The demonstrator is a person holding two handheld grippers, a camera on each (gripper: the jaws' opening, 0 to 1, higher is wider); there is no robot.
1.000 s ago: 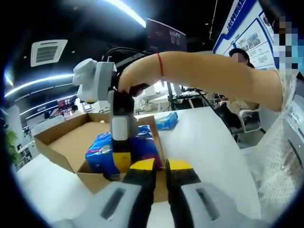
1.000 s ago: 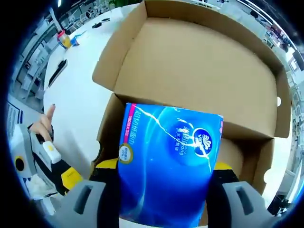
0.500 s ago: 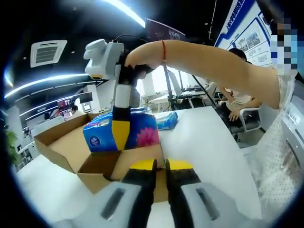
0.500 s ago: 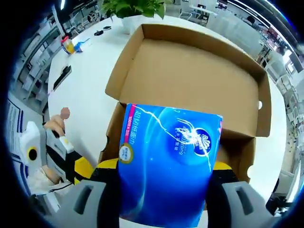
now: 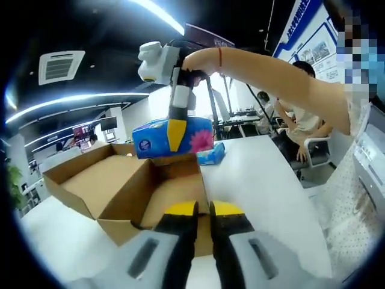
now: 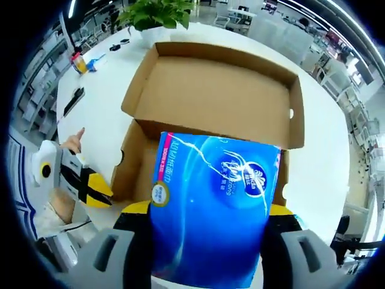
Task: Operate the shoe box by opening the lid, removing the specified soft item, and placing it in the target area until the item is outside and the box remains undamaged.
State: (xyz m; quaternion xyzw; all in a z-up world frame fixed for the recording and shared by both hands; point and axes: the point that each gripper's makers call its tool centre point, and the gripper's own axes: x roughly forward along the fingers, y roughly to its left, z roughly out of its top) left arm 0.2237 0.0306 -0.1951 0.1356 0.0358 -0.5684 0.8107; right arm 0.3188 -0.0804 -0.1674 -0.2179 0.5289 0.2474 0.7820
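Tissue pack [image 6: 210, 211], soft and light, hangs above the open shoe box [image 6: 210, 96], clamped across its sides by the right gripper [image 5: 175, 133]. Left gripper [image 5: 203, 211], fingers [image 5: 180, 209] pressed together on nothing, sits near the box's front edge on the desk [image 5: 264, 180].

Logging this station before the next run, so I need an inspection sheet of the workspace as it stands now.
Surface: white table, bare around the box.
Job's things: shoe box open, lid flap back; blue tissue pack lifted above it.
Clutter: second tissue pack behind the box; small items at the far edge.
Grippers: right gripper shut on the pack; left gripper shut, at the box's near wall.
Cables: black cable on the right gripper.
Surroundings: potted plant, seated people, office.
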